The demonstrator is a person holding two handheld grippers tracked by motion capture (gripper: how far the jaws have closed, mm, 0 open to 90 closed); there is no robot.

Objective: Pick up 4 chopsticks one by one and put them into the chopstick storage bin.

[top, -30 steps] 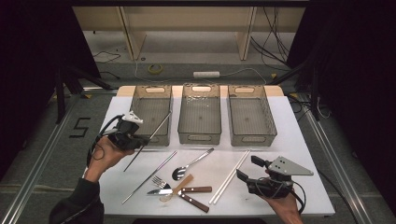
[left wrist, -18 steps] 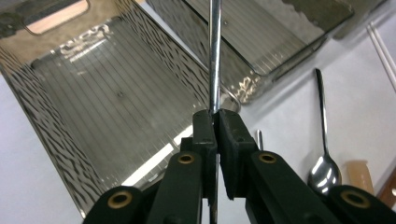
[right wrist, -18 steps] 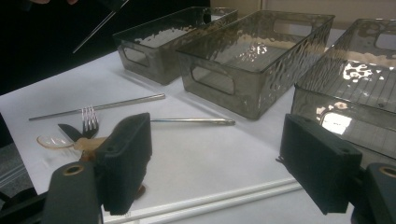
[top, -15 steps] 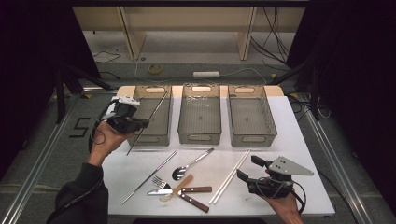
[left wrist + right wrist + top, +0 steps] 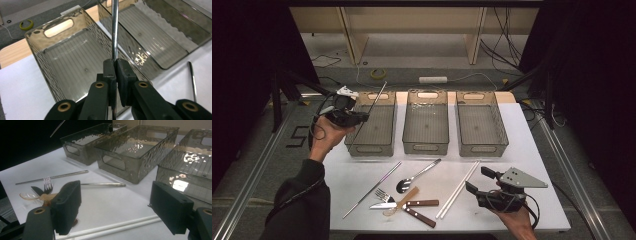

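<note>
The metal rod (image 5: 371, 111) is held in the left gripper (image 5: 362, 118), above the left bin (image 5: 371, 131) and slanting from near the bin's front edge up past its far rim; in the left gripper view the rod (image 5: 114, 30) rises straight out from between the two black jaws, which are pressed tight against it on either side, with the ribbed floor of the left bin (image 5: 75, 62) below; the left gripper sits in the person's left hand (image 5: 328, 137) at the bin's left wall, off the table; the middle bin (image 5: 426, 122) and the right bin (image 5: 481, 124) stand beside it in a row on the white table (image 5: 532, 150), each apart from its neighbour; nearer the person lie a second metal rod (image 5: 372, 189), a spoon (image 5: 414, 176), a fork (image 5: 384, 194), a knife with a wooden handle (image 5: 412, 204) and two white sticks (image 5: 458, 189) side by side, the fork and knife lying together with a pale plastic spoon (image 5: 399, 204) across them; the right gripper (image 5: 479, 187) rests low at the table's front right, held in the right hand (image 5: 517, 220), its jaws standing wide apart with nothing between them, the white sticks (image 5: 110, 227) passing on the table beneath.
</note>
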